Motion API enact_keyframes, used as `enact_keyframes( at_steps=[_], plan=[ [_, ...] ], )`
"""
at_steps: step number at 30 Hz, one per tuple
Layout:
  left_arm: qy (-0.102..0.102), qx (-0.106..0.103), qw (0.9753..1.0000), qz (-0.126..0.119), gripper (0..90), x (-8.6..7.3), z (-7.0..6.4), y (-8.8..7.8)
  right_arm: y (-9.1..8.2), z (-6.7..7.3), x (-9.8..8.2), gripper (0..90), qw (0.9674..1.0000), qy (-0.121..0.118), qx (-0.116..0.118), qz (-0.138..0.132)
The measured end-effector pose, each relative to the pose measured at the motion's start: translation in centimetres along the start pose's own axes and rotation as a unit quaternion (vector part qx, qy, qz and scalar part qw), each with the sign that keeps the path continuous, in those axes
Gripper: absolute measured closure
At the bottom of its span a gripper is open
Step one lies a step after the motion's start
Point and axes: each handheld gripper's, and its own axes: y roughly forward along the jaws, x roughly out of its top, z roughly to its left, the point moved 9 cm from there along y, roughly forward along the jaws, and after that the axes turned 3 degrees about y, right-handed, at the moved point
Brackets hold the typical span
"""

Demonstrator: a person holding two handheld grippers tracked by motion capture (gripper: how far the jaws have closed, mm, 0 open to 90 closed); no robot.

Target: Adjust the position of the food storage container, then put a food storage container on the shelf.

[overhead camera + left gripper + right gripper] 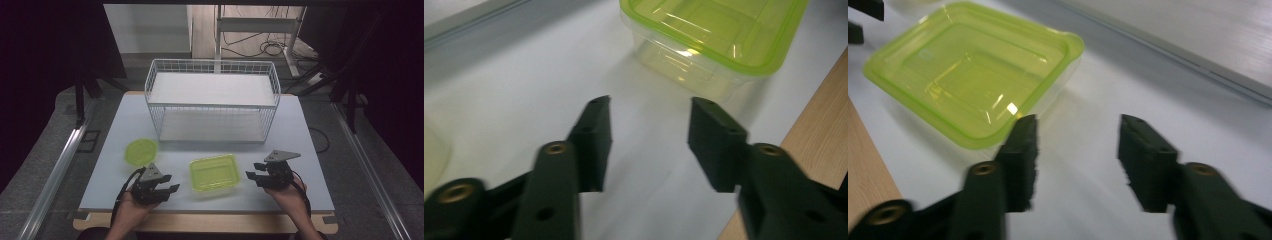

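Plainly unlabelled green-lidded container, tongs apart

Grey floor (dark, cable-strewn)

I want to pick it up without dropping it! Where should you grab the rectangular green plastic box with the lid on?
Probably by its two short ends, under the lid's overhanging rim. The rectangular green-lidded clear plastic box lies flat between the open left gripper and open right gripper, so each could come in level from its own side.
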Motion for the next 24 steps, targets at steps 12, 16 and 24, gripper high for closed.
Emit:
enact_keyframes(
  at_steps=[12,16,24],
  plan=[
    [0.015,0.025,0.9995,-0.011,1.8,-1.3,-1.4,-1.7,-0.4,1.8,-0.5,12.6,0.9996,-0.018,0.001,-0.021],
    [0.024,0.031,0.9992,-0.009,0.9,-2.6,-1.4,-1.7,-0.4,2.4,-1.4,9.7,0.9996,-0.023,0.009,-0.009],
    [0.039,0.042,0.9981,-0.021,0.1,-2.6,-1.2,-1.5,0.0,2.3,-1.6,3.6,1.0,-0.007,0.006,-0.001]
  ],
)
